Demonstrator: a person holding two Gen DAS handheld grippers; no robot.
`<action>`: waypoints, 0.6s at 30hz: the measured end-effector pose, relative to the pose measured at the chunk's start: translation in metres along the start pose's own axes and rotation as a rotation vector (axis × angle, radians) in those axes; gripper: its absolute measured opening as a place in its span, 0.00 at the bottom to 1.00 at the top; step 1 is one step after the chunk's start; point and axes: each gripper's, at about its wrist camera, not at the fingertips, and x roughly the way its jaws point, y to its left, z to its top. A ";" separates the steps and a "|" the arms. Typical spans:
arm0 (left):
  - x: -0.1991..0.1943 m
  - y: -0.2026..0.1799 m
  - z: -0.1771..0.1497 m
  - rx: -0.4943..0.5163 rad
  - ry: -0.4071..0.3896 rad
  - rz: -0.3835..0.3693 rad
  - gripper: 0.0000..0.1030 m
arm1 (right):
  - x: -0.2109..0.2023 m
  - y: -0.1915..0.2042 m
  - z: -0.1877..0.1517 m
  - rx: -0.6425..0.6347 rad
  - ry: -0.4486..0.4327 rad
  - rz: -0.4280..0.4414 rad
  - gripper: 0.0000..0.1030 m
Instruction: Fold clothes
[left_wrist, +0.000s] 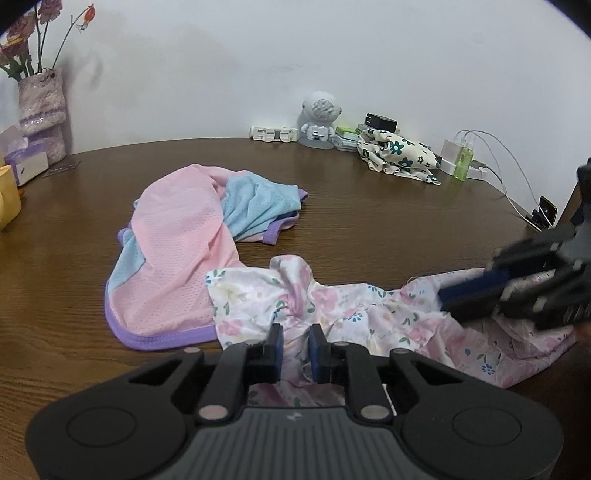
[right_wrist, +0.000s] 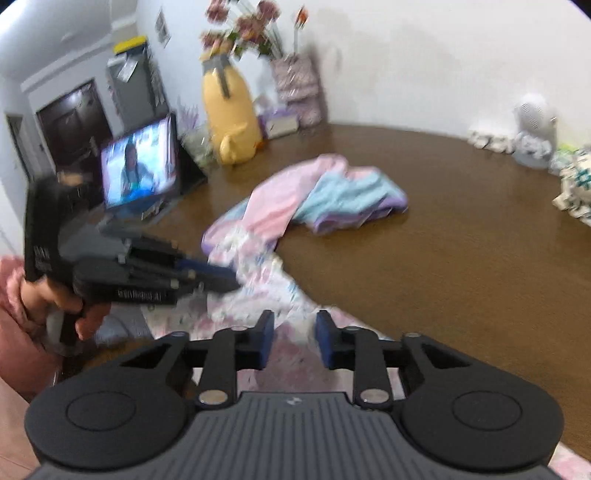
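Floral garment (left_wrist: 332, 314) lies crumpled at the near edge of the desk (left_wrist: 369, 229), thin white fabric printed with pink and blue flowers, bunched into soft ridges. Left gripper (left_wrist: 296, 350) hovers right over it, blue pads a narrow gap apart, cloth showing between them but not pinched. Right gripper (right_wrist: 294, 339) sits over the same cloth's pink end, pads spread wider, nothing clamped. In the left view the right gripper's side is blurred, so contact there is unclear. Just behind, partly under the floral piece, a mesh top (left_wrist: 173, 266): perforated pink and pale blue panels, purple banded edges, heaped loosely. Dark wood-grain desk, rounded edge. Far back, a sequined vase (left_wrist: 42, 110) holding stemmed flowers (left_wrist: 22, 44), a small rounded robot-shaped speaker (left_wrist: 320, 122), another floral cloth (left_wrist: 399, 155) in a lump.
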 end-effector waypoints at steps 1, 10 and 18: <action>-0.001 0.000 0.000 0.001 -0.001 0.002 0.14 | 0.007 0.002 -0.003 -0.010 0.026 -0.001 0.20; 0.001 -0.001 0.001 -0.009 -0.004 0.007 0.19 | 0.010 0.012 -0.016 -0.043 0.028 -0.035 0.22; -0.041 -0.007 0.006 -0.097 -0.146 0.059 0.75 | -0.038 0.015 -0.009 -0.023 -0.115 -0.074 0.78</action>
